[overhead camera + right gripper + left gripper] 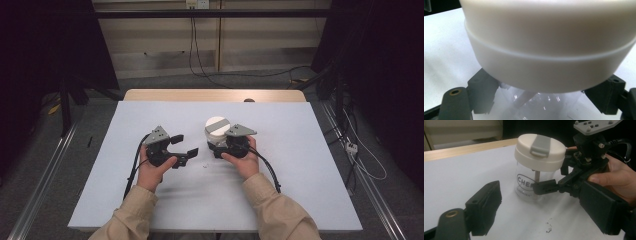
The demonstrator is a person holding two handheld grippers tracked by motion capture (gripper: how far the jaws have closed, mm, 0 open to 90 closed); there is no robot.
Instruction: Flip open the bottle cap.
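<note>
White table covering (280, 200) carries an upright clear tumbler (529, 182) with a cream flip lid (540, 151). Right gripper (216, 145) has its jaws around the clear body under the lid, seemingly clamped. Left gripper (182, 145) gapes wide just beside it, the tumbler lying ahead toward the person's right.

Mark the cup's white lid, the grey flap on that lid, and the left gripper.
white lid (541, 157), left gripper view, on its side wall.
grey flap (540, 145), left gripper view, on its middle.
left gripper (183, 145), high view, midway between its open fingertips.
</note>
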